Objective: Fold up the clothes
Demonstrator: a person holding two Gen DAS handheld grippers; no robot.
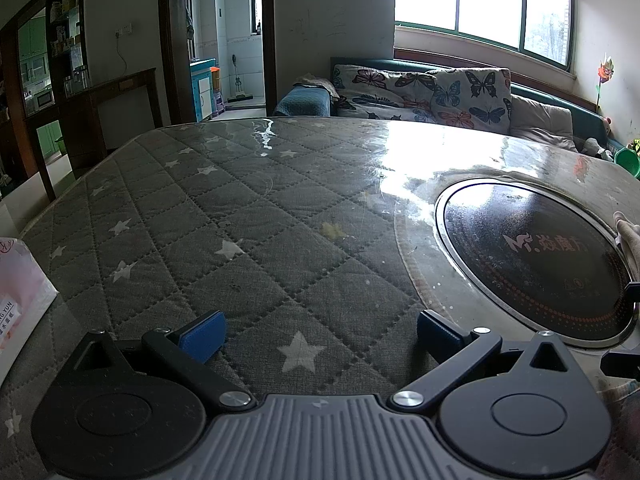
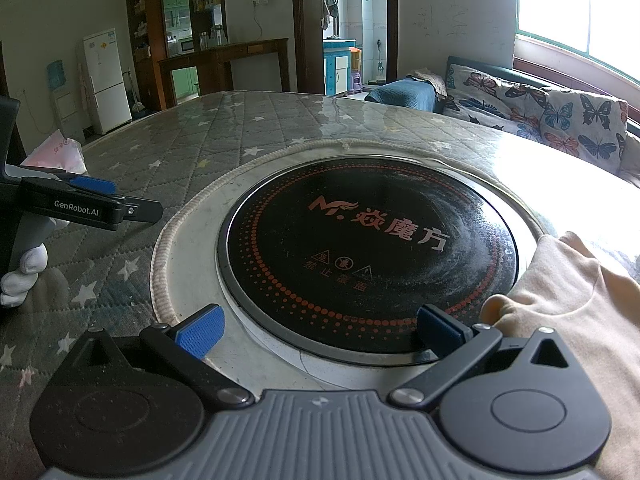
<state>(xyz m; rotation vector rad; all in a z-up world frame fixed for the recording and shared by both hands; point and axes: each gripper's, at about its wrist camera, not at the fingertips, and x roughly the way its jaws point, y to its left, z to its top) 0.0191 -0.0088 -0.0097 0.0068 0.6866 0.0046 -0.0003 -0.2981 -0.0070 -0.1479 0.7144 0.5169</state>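
Over a quilted grey table, the left gripper (image 1: 320,334) hovers with its blue pads spread apart, holding nothing. To its right, the right gripper (image 2: 320,330) is also spread wide and empty, above the near rim of a round black hob (image 2: 368,252) set into the table (image 1: 240,208). A beige garment (image 2: 576,312) lies just right of the right gripper, touching the hob's edge. A pink bag (image 1: 20,300) sits far left. Beyond the table stands a butterfly-print sofa (image 1: 440,92).
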